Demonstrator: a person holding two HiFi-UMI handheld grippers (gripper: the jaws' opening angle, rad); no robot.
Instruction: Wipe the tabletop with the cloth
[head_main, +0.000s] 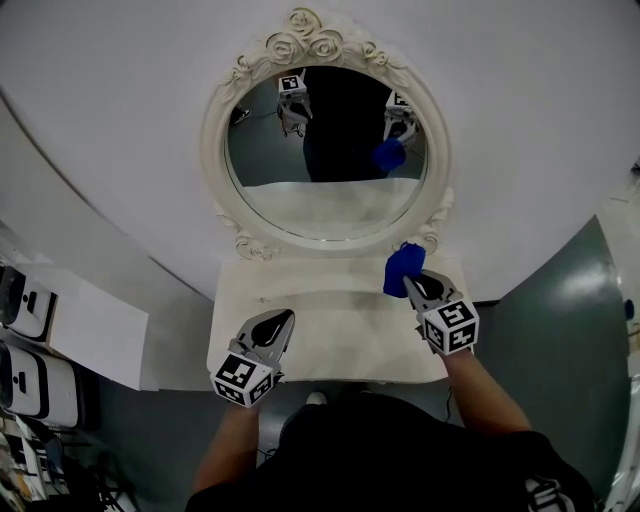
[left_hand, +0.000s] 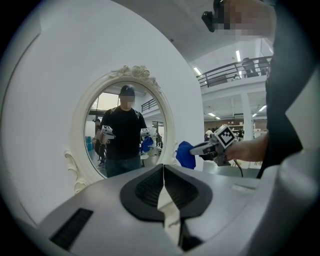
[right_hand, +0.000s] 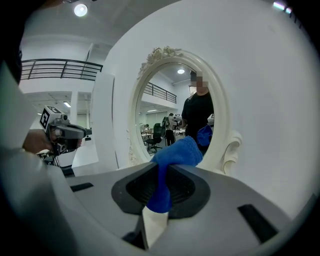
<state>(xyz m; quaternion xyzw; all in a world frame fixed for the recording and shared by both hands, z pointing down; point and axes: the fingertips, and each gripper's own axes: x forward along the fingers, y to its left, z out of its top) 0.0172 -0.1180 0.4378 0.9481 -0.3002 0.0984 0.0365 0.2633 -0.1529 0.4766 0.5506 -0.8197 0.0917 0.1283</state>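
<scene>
One soft blue cloth (head_main: 401, 268), likely light and limp, is pinched by a bunched fold in the right tongs (head_main: 410, 285) near the white counter (head_main: 330, 335); the left tongs (head_main: 283, 318) are clenched on nothing.

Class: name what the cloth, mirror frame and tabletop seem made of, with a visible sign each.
Cloth: soft fuzzy fabric, perhaps terry; it bunches in folds.
Mirror frame: cream, matte, moulded or carved scrolls; wood or resin, unclear.
Tabletop: smooth cream painted surface, likely wood.

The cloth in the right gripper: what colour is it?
Blue; the cloth shows best in the right gripper view.
</scene>
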